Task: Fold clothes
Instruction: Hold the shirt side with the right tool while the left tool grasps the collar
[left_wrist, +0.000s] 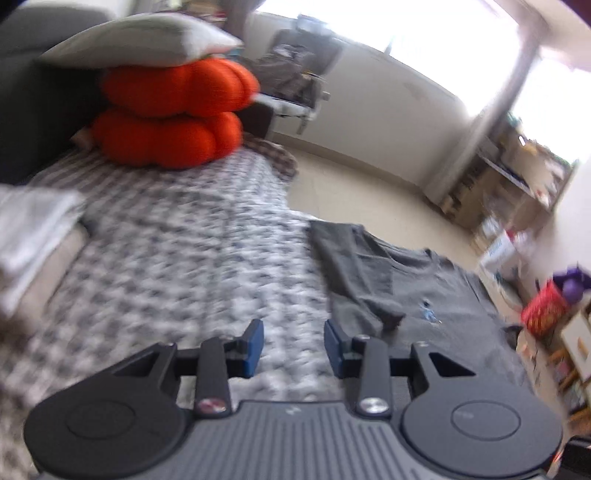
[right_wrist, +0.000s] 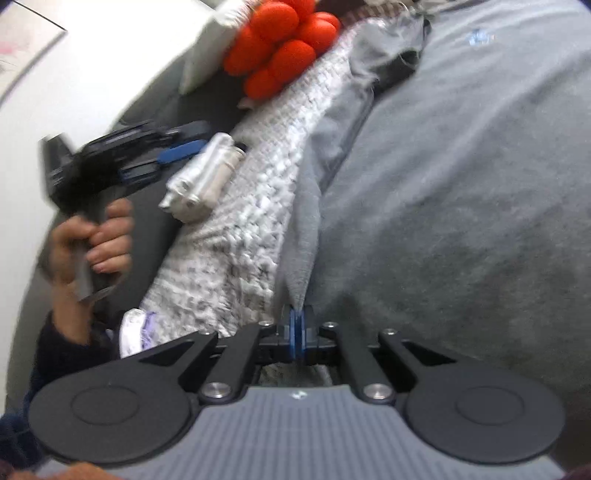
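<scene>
Daylight: tall overexposed windows (left_wrist: 424, 40) blown white, far beyond the fingers. Motion blur throughout both views; fisheye bending at edges.

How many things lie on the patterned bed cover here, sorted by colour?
Orange: 2, stacked cushions
Grey: 1, T-shirt, pinched at its edge by the right gripper
White: 2, pillow topping the cushions, folded pile
Total: 5

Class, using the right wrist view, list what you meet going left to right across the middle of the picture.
Hand holding the left gripper → silver cylinder → patterned bed cover → grey T-shirt.
</scene>
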